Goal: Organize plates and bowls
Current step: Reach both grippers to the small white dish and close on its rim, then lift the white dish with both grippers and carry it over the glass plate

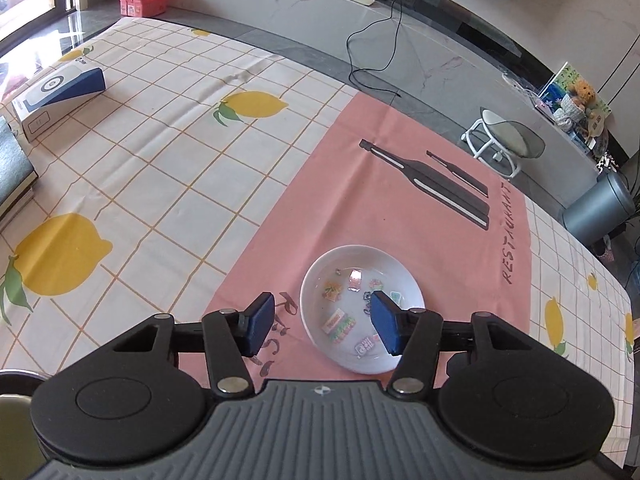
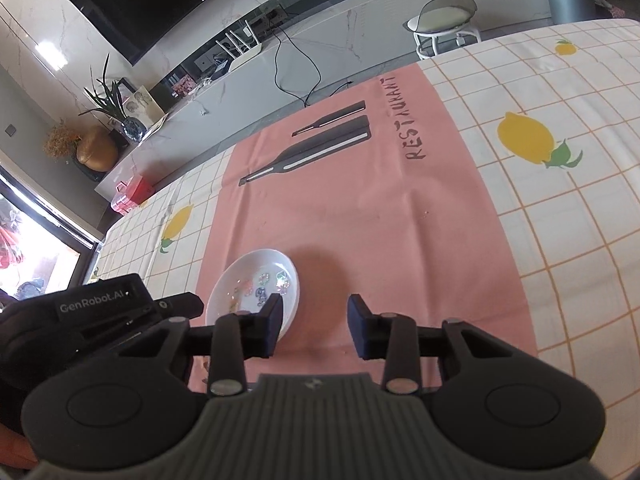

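Observation:
A white shallow bowl with small coloured pictures printed inside sits on the pink placemat. My left gripper is open and empty; its right finger hangs over the bowl and its left finger is beside the bowl's left rim. In the right wrist view the same bowl lies left of centre on the placemat. My right gripper is open and empty, just right of the bowl, its left finger over the bowl's near rim. The left gripper's body shows at the left.
A blue and white box lies at the far left of the lemon-print tablecloth. A dark book edge is at the left border. A white stool and grey bin stand beyond the table's far edge.

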### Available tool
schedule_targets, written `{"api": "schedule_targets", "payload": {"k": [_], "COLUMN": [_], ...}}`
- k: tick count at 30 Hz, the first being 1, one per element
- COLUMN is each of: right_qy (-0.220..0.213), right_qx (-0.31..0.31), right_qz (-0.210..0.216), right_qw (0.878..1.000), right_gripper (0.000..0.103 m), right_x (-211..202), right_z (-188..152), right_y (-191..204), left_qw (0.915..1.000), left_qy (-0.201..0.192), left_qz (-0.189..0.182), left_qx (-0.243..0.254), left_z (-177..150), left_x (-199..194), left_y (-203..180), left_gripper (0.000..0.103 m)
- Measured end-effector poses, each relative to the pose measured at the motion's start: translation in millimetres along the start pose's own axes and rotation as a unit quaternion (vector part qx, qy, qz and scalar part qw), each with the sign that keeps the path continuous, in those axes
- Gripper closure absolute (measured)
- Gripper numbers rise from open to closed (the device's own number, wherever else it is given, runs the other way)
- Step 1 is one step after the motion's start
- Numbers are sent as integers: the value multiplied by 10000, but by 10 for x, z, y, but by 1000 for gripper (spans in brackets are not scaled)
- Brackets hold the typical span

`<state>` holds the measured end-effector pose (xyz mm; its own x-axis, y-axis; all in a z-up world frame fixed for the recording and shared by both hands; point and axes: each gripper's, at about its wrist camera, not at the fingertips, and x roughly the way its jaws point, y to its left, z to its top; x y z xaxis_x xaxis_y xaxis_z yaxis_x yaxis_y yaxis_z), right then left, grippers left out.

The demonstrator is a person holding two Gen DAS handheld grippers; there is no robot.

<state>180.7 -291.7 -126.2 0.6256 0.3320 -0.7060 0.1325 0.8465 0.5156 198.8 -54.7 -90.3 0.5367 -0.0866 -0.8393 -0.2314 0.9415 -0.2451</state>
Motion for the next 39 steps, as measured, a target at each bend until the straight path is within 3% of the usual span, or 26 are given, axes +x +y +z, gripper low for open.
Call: {"api": "schedule_targets", "payload": {"k": [5,10,15,18,22,39], "right_qy": [177,254,291,376,361,111], "right_qx": [142,245,155,155,148,433], "right_qz": [47,-56,-64,-22,-20,-434], "right_qw": [9997,9994,9994,9992,9992,9981], "right_gripper": [67,68,78,91,101,103], "right_x": [190,329,422,450,455,9], "right_z": [40,49,34,8,-8,28], "right_y": [16,-10,43,69,106,-391], "left_qw": [9994,9977,9975,9978,9983,9930], "left_qy": [207,447,462,482,483,860], "left_qz": [279,199,175,125,132,-796], "left_qx": [-86,-476,-510,-428,-314,150], "left_z": [17,22,6,3,-11,-311], "left_x": [166,292,326,352,349,232], "left_y": [-10,97,64,25,-22,-319], "left_gripper": [48,65,76,85,87,98]}}
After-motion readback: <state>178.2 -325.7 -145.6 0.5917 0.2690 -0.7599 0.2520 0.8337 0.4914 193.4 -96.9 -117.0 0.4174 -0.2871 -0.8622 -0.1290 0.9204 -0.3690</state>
